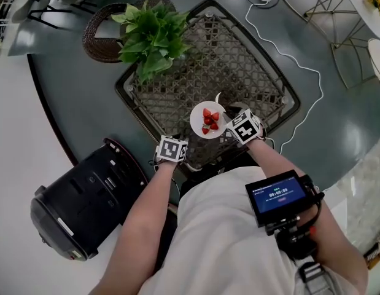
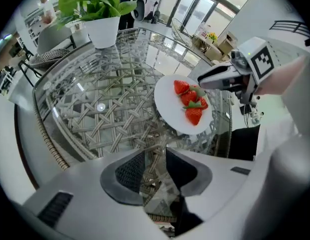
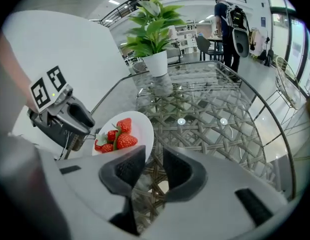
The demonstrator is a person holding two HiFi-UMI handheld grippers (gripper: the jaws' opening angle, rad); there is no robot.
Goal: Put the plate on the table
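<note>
Plate (image 1: 208, 120) near table (image 1: 239, 60) edge; left gripper (image 2: 155, 169), right gripper (image 3: 153, 171) both gape empty; right one, beside plate, may nudge it off.

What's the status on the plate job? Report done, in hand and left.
Done: the plate of strawberries lies flat on the glass-topped table, near its front edge. In hand: nothing; the left tool and right tool both stand open and empty, the right one close beside the plate's rim. Left: probably only drawing both tools clear.
</note>
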